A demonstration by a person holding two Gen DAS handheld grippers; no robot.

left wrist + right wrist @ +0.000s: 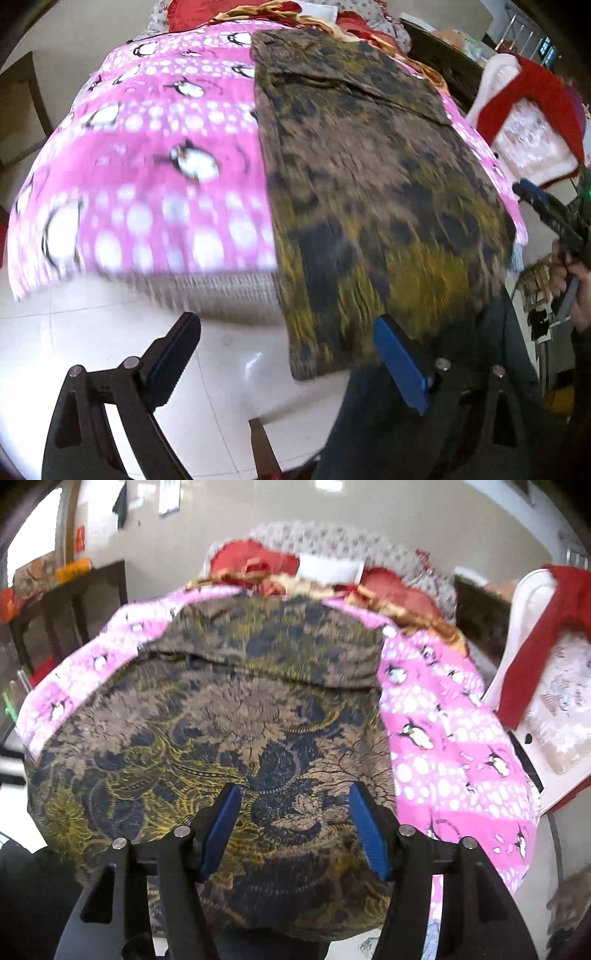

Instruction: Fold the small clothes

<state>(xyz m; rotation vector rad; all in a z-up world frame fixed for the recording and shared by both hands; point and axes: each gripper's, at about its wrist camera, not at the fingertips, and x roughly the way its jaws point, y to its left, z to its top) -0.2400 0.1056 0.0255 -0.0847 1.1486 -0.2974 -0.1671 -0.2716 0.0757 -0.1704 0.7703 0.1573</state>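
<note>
- A brown garment (362, 177) printed with dark blue and yellow-green flowers lies spread flat on a pink penguin-print blanket (155, 155) that covers a bed.
- In the left wrist view the garment takes up the right part of the blanket, and its near end hangs over the bed's near edge.
- Across the garment's far part runs a fold or seam line; the cloth beyond it forms a band of its own.
- The left gripper (284, 354) hangs off the bed's near edge, above a white tiled floor (110, 332). Its jaws stand wide apart with nothing between them. The left finger is over the floor, and the blue pad of the right finger overlaps the garment's hanging corner in the picture; whether it touches the cloth cannot be told.
- The right gripper (293, 830) is over the near middle of the garment. Its jaws are parted, the blue pads well apart, and no cloth is pinched between them.
- In the left wrist view the right gripper (546, 214) shows at the far right edge, held by a hand (576, 280), just off the garment's right side.
- At the far end of the bed lie red cushions (251, 559) and a crumpled red and gold cloth (399, 607).
- To the right of the bed stands a white chair (532, 635) with a red cloth (543, 627) draped over it.
- Both views are blurred.
</note>
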